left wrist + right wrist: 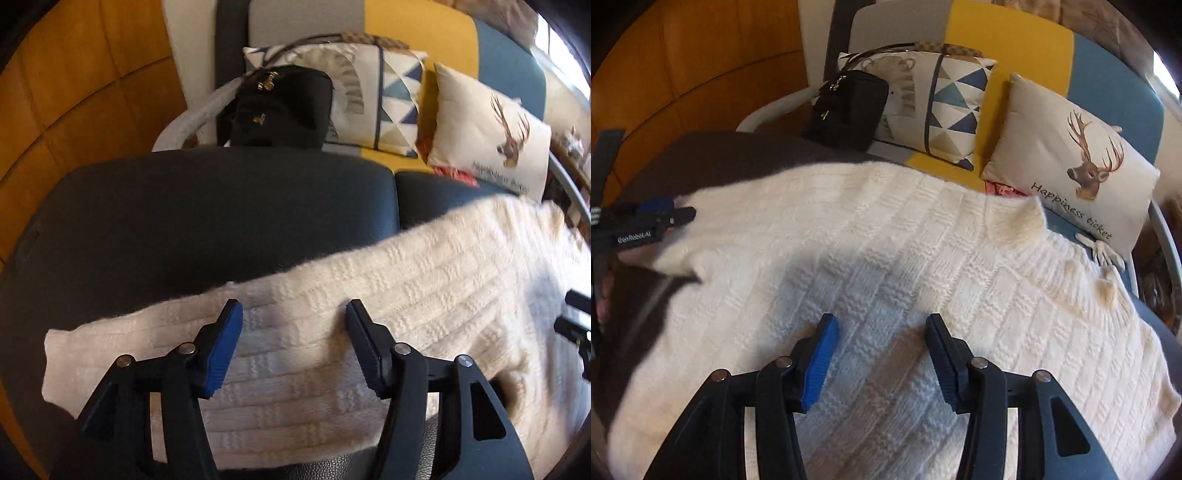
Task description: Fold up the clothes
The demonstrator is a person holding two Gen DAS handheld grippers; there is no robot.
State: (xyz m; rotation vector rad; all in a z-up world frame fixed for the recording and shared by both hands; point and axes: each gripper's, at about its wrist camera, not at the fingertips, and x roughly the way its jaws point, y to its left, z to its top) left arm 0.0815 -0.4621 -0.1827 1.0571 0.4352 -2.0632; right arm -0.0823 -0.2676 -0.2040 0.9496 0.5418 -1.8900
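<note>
Sweater (pixel 905 258), cream and knitted, lies spread flat on the dark sofa seat (pixel 221 206). Left tongs (pixel 294 317) and right tongs (pixel 881 328) hover above it, both spread, pinching nothing.

A dark leather-look ottoman (pixel 221 206) of two cushions, with a seam between them, carries a cream knitted sweater (pixel 923 258) spread flat across it, collar toward the sofa (pixel 1008 29). Behind, on the sofa seat, rest a black bag (pixel 849 110), a triangle-patterned pillow (pixel 956 107) and a deer pillow (pixel 1071 166).
</note>
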